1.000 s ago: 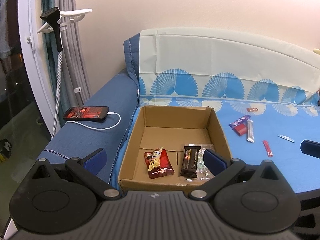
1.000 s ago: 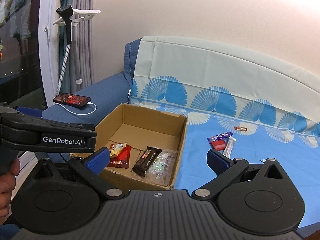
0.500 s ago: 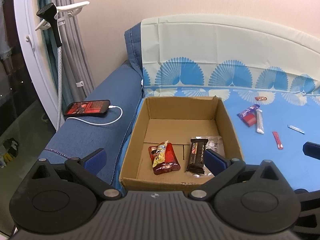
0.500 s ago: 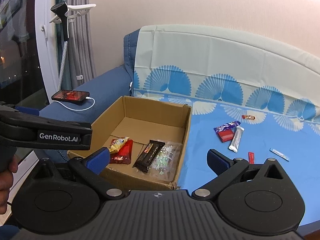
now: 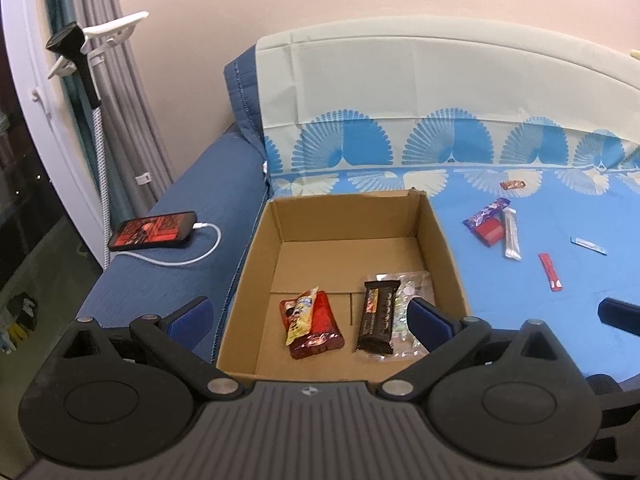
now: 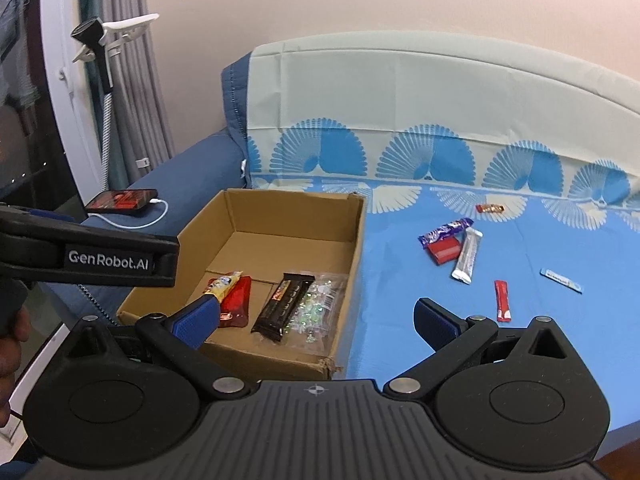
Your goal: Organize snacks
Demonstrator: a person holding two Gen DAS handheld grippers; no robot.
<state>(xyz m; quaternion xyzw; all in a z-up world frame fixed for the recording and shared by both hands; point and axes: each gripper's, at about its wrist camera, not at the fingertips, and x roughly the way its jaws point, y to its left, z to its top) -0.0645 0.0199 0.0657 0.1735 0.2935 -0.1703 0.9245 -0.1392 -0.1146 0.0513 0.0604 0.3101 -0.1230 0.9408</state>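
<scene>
L tool: jaws wide apart, empty, above near edge of box.
R tool: jaws spread, empty, over box's right corner.
Box: cardboard, open, on blue sofa cover.
In box: red pack, dark bar on clear bag.
Outside, right of box: purple wrapper, silver stick, red stick.
Armrest: phone, w/ cable.

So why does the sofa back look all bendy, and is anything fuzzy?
Left wrist view: the fisheye lens bows the pale fan-patterned sofa cover, and the corners go dark. Right wrist view: same bending; the brown cardboard box and the silver stick packet look sharp, and the light is soft and warm, without harsh glare.
</scene>
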